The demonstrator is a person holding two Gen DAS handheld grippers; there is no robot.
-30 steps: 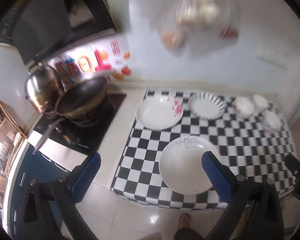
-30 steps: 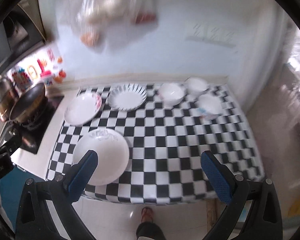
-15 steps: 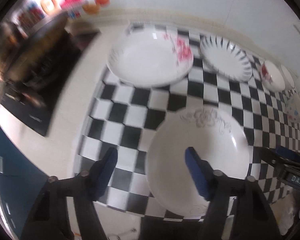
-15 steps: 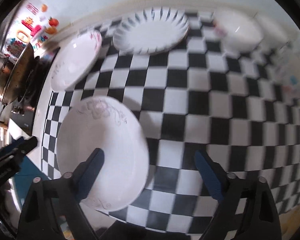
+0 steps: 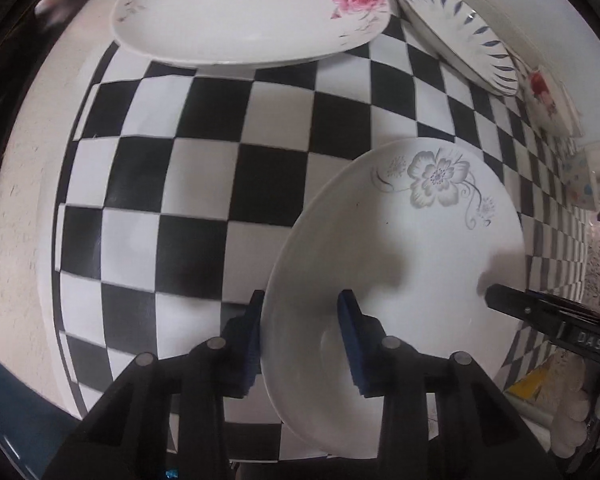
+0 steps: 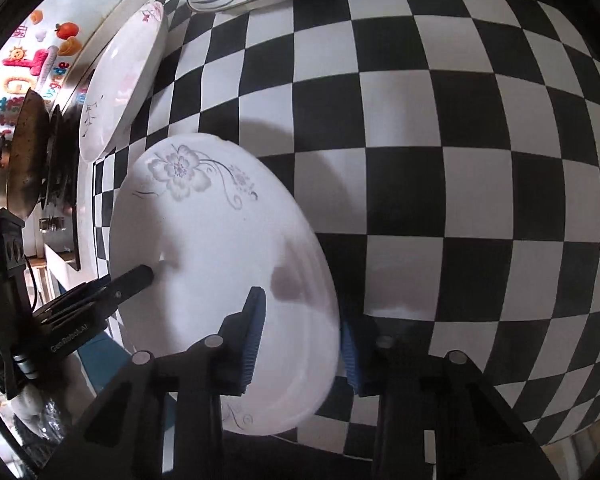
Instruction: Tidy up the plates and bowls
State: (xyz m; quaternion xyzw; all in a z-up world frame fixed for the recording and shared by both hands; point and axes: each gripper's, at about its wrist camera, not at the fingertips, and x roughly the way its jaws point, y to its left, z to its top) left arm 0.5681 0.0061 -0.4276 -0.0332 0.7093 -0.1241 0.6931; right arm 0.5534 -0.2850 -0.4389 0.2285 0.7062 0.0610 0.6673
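Note:
A white plate with a grey flower (image 5: pixel 412 248) lies at the near edge of the checkered table (image 5: pixel 204 168). My left gripper (image 5: pixel 300 332) straddles its left rim, one blue pad under and one over it, closed on the rim. My right gripper (image 6: pixel 300 336) straddles the plate's right rim (image 6: pixel 228 248) in the same way. A white plate with pink roses (image 5: pixel 252 8) sits at the back left, and a blue-striped fluted plate (image 5: pixel 460 28) is next to it. Small bowls (image 5: pixel 544 92) stand at the far right.
A wok and a steel pot (image 6: pixel 16 164) sit on the stove left of the table. Colourful stickers (image 6: pixel 32 60) are on the back wall. The table's front edge (image 6: pixel 460 432) is right under my grippers.
Both grippers have come down from high above the table to the grey-flower plate and have narrowed from wide open onto its opposite rims.

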